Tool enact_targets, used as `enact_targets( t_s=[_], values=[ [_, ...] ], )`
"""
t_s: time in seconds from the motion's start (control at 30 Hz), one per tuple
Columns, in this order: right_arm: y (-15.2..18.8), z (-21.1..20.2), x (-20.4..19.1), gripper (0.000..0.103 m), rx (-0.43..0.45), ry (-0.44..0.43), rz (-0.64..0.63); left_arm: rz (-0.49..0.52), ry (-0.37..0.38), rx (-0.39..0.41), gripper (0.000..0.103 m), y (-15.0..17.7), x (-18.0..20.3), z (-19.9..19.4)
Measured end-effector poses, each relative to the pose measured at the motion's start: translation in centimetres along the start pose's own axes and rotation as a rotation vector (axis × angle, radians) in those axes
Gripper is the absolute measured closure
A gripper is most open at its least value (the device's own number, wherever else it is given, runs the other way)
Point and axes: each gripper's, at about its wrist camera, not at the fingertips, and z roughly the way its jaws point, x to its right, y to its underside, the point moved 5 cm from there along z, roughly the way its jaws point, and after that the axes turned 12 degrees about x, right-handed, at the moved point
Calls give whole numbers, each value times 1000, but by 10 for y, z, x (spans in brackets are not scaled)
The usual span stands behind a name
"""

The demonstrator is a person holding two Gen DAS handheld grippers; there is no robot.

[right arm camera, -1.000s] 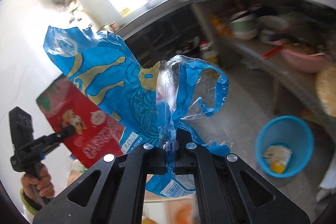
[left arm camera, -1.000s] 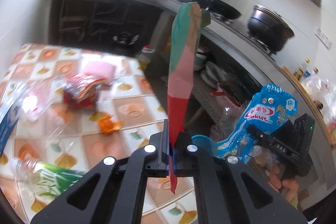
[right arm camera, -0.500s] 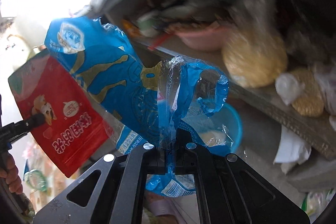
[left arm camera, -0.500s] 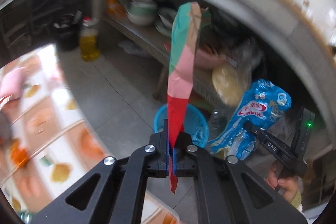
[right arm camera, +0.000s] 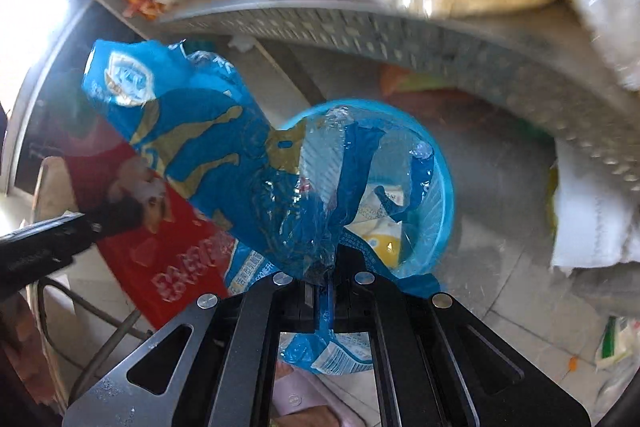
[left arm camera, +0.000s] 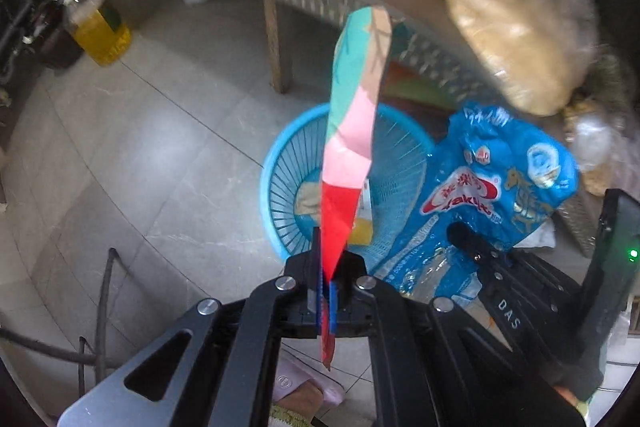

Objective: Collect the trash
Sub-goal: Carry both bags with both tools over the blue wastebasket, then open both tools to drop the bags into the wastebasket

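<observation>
Hovering above the blue basket (left arm camera: 280, 187), the left claw (left arm camera: 326, 279) clamps a red wrapper (left arm camera: 352, 131), the right claw (right arm camera: 322, 281) a blue bag (right arm camera: 208, 147).

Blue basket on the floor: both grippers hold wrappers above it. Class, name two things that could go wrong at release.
1. The red wrapper is long and light, and the left gripper holds only its end; it could drift past the blue basket.
2. The blue bag in the right gripper is wide and crumpled; it may catch the rim.

The blue wrapper (left arm camera: 492, 203) reads "akult" in a red oval; the right gripper (left arm camera: 476, 255) bears "DAS".
</observation>
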Motion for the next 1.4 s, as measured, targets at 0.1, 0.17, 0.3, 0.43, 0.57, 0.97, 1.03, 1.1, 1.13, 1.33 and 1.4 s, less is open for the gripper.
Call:
enact_targets(
  t_s=[0.1,0.17,0.3,0.43,0.57,0.97,1.03,1.1,1.13,1.33,1.4],
  values=[
    [-2,30,8,101,-47,10,27,2,-3,-47,101,2,3,35],
    [-2,48,12,99,-70,21,26,-6,3,-69,101,6,3,52],
    [0,77,10,88,-98,20,-4,-49,32,-109,96,6,-1,79],
    [2,89,18,60,-95,15,-5,-77,25,-134,66,7,-2,87],
    [-2,90,27,53,-79,15,11,-71,50,-98,58,7,6,71],
    [2,38,5,47,35,-145,9,-125,99,67,42,-27,0,-9],
    [2,48,5,44,6,-121,-11,-136,105,97,40,-30,-3,-26],
    [5,64,4,39,-45,-60,-50,-154,116,123,38,-29,-12,-54],
    [6,70,3,39,-62,-33,-75,-161,122,134,38,-27,-18,-70],
    [-10,46,-8,28,16,-90,-110,-155,100,278,27,-3,-51,-175],
    [-16,36,-13,27,44,-127,-123,-161,95,327,24,12,-62,-206]
  ],
)
